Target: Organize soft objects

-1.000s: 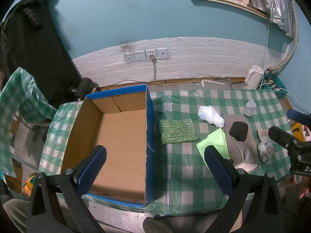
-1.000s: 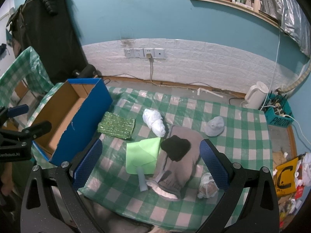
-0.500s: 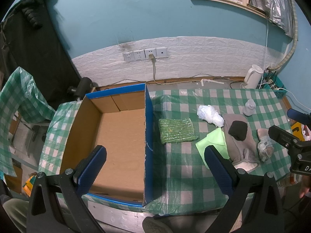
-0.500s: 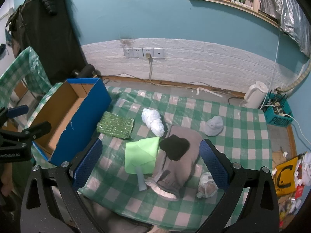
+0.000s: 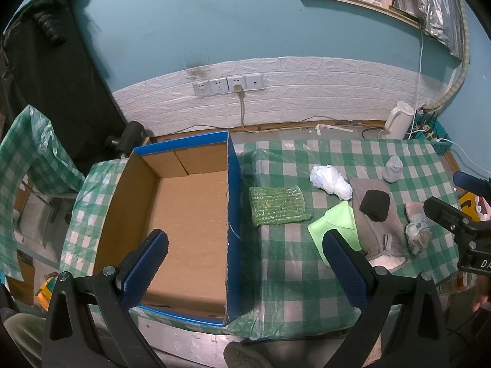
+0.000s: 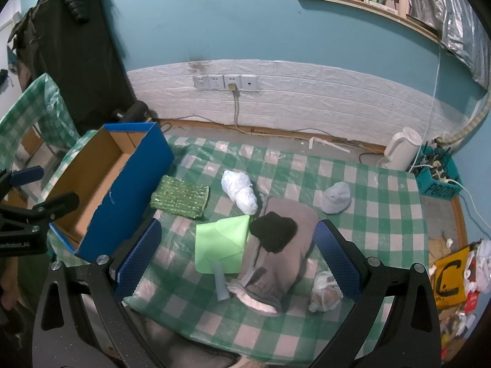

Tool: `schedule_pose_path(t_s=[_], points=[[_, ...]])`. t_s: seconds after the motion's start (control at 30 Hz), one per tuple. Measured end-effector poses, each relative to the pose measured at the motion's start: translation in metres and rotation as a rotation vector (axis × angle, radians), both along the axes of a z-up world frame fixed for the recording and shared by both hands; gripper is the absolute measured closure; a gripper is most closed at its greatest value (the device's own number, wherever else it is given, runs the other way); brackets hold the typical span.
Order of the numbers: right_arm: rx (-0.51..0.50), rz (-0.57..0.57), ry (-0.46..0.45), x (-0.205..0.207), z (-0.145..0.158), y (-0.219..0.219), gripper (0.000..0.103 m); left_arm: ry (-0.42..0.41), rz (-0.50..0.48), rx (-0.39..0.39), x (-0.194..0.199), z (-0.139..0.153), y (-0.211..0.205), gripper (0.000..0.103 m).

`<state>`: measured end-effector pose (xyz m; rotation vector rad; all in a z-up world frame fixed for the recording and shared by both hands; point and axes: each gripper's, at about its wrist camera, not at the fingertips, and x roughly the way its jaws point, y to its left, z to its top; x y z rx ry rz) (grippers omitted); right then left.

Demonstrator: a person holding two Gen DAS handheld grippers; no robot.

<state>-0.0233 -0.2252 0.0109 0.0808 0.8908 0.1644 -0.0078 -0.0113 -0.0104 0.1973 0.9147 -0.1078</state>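
Observation:
An open cardboard box with blue sides (image 5: 181, 208) (image 6: 92, 190) stands at the table's left. To its right lie a green knitted cloth (image 5: 277, 205) (image 6: 181, 196), a white crumpled bundle (image 5: 330, 181) (image 6: 239, 190), a light green sheet (image 5: 336, 224) (image 6: 222, 243), a grey garment (image 5: 377, 233) (image 6: 282, 254) with a black soft item (image 5: 375, 205) (image 6: 273, 233) on it, a pale blue cap (image 6: 336, 197) and a wrapped bundle (image 6: 325, 291). My left gripper (image 5: 245, 263) is open above the box's near edge. My right gripper (image 6: 237, 260) is open above the garment.
A green checked cloth (image 6: 368, 184) covers the table. A white kettle (image 6: 399, 150) and a blue basket of cables (image 6: 435, 174) stand at the back right. Wall sockets with a cable (image 5: 228, 86) are behind. A dark coat (image 6: 76, 46) hangs at the left.
Both views have shifted very slightly; the objects lie where they were and both grippers stay open.

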Motion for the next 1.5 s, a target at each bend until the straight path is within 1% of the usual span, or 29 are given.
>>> schedule_pose_path(t_s=[0.77,1.0,1.3,1.43,1.5], points=[[-0.006,-0.01,0.013,0.0,-0.005,-0.006,0.003,0.013,-0.002,-0.006,-0.004,-0.005,-0.003,0.001],[-0.013,-0.037,0.034,0.002,-0.011,-0.017,0.003,0.066,-0.017,0.0,0.001,-0.022,-0.016,0.002],[-0.029,-0.107,0.07,0.005,-0.025,-0.043,0.003,0.163,-0.048,0.006,0.014,-0.047,-0.037,0.002],[-0.029,-0.143,0.092,0.007,-0.034,-0.056,0.003,0.207,-0.038,0.007,0.021,-0.06,-0.043,0.002],[-0.031,-0.157,0.102,0.008,-0.038,-0.062,0.003,0.222,-0.031,0.024,0.025,-0.068,-0.047,0.002]])
